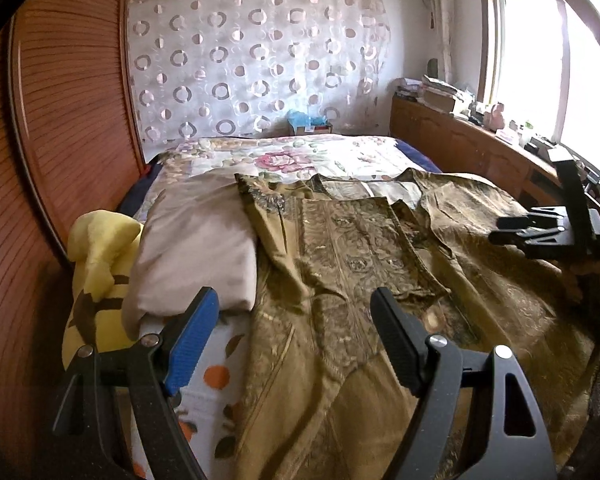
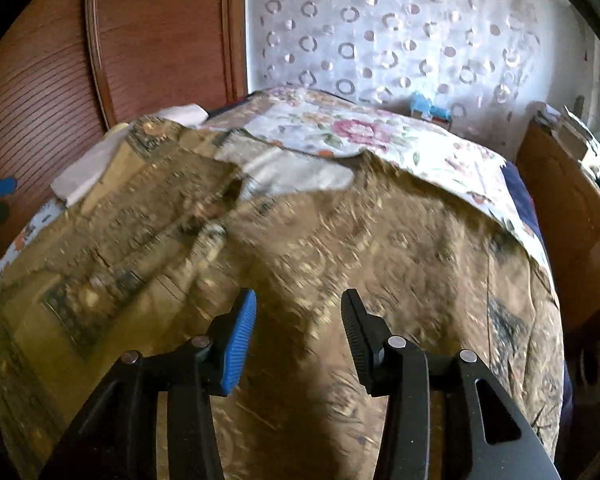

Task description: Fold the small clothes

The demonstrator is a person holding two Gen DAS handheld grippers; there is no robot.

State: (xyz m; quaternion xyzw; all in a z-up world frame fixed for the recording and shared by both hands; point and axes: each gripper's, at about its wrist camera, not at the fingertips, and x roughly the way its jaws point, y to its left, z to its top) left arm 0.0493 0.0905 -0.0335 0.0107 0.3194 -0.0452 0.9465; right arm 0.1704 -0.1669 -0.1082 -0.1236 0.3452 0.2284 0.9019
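**Ana:** Left gripper (image 1: 294,344) first, from its own wrist view: what are its jaws doing?

**Ben:** They stand spread wide, one blue pad and one black, with nothing between them. They hang over the near edge of the olive-gold embroidered garment (image 1: 360,264), which lies spread flat across the bed with the floral quilt (image 1: 300,156). One flap of the garment is folded in over its middle.

**Ana:** What lies beside it?

**Ben:** A folded pale pink cloth (image 1: 196,236) touches the garment's left edge, and a yellow plush toy with brown stripes (image 1: 96,272) sits just left of that, against the ribbed wooden wardrobe door (image 1: 60,120). At the right edge of this view the right gripper (image 1: 516,230) hovers over the garment's far side, seen side-on.

**Ana:** And from the right wrist view?

**Ben:** The right gripper (image 2: 298,338) has its jaws partly apart, pinching nothing; the garment (image 2: 380,240) shows through the gap below them, blurred. The cloth covers most of the bed in this view, with the quilt (image 2: 380,136) bare beyond it. A sheer white curtain with ring patterns (image 2: 400,28) hangs behind the bed.
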